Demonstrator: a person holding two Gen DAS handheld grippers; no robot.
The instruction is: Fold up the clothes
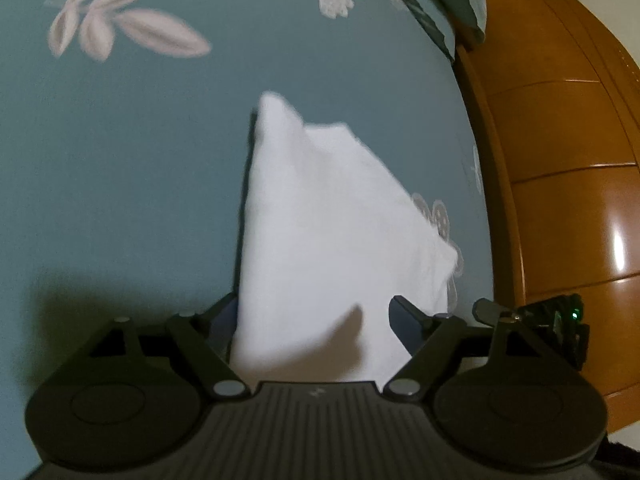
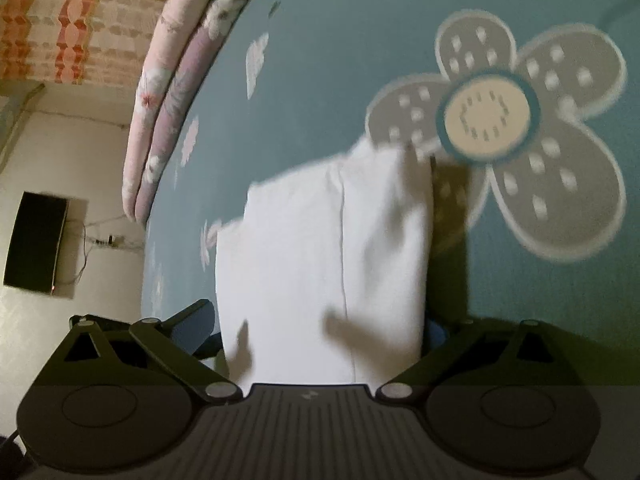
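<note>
A folded white garment (image 1: 320,208) lies on a teal bedsheet (image 1: 120,160) printed with flowers. In the left wrist view its near end reaches in between the fingers of my left gripper (image 1: 316,312). The jaws stand wide, one finger (image 1: 404,316) lies over the cloth's right part, and nothing is pinched. In the right wrist view the same white garment (image 2: 320,232), with a seam down its middle, fills the gap of my right gripper (image 2: 316,324). Those jaws are spread wide too. The left finger (image 2: 192,320) stands clear of the cloth, and the right one is mostly hidden behind it.
A polished wooden bed board (image 1: 560,160) runs along the sheet's right edge. A black device with a green light (image 1: 560,316) sits beside it. Pink floral bedding (image 2: 172,80) is piled at the far end of the bed. A black box (image 2: 36,240) hangs on the wall beyond.
</note>
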